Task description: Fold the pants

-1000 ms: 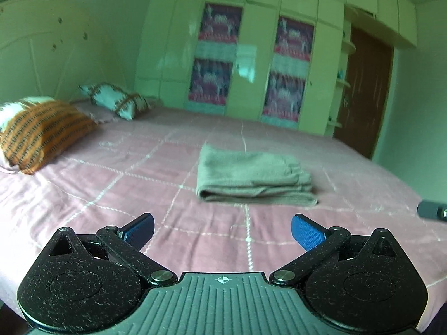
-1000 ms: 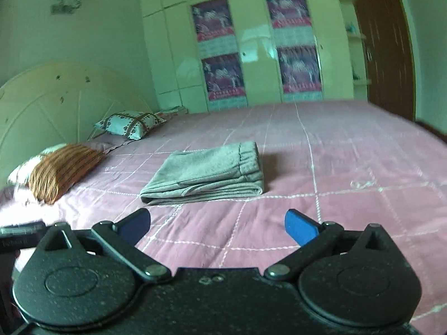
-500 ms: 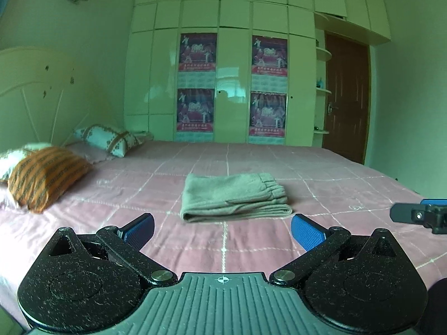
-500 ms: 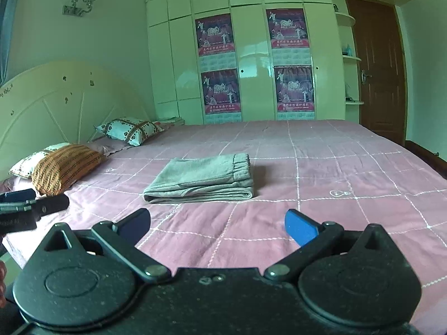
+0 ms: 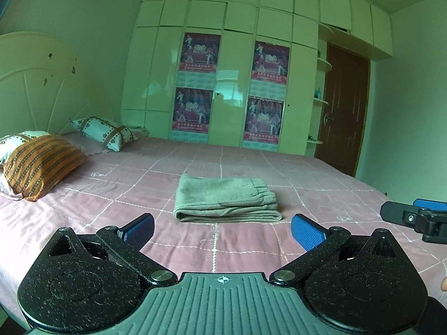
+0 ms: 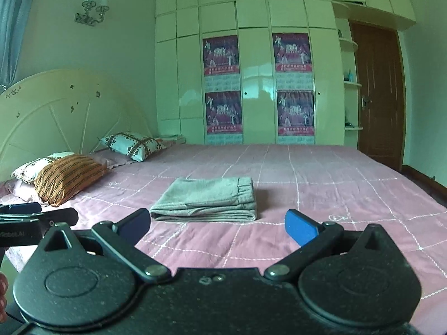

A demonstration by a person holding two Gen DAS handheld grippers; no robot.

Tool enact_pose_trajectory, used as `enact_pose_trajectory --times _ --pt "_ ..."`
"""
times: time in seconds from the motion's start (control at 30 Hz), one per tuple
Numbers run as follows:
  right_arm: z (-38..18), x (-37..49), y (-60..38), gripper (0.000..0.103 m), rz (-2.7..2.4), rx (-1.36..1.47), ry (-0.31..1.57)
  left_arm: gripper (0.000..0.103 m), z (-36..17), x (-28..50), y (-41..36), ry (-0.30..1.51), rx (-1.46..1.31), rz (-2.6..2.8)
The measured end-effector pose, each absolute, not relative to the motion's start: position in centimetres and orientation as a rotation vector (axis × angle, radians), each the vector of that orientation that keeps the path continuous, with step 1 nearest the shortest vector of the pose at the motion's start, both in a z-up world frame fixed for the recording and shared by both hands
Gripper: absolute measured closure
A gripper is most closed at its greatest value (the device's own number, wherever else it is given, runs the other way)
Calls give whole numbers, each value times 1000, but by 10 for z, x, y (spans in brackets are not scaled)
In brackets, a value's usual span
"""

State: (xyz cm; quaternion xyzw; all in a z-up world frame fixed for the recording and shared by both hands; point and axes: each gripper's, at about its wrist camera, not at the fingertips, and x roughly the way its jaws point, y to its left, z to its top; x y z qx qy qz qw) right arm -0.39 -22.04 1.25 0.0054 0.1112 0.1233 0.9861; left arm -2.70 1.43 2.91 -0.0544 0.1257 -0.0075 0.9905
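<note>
Both hand-held grippers farther back; one folded pants [image 5: 226, 198], three pillows.

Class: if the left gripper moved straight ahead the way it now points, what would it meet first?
Probably the folded pants on the bed; the open left gripper points toward them, though depth is uncertain.
</note>
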Motion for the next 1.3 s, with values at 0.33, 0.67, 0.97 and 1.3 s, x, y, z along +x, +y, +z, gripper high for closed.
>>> enact_pose_trajectory --times 0.33,0.67,0.97,1.3 --pt "11 -6 -225 6 234 21 217 0 33 -29 4 226 -91 -30" --pt "9 -3 -222 6 242 4 227 0 34 -27 3 241 -89 -43" --pt "7 -5 -223 6 246 12 231 0 34 -25 3 244 -92 -43" --pt "7 -5 -226 6 250 12 235 0 32 -26 -1 242 -91 -46"
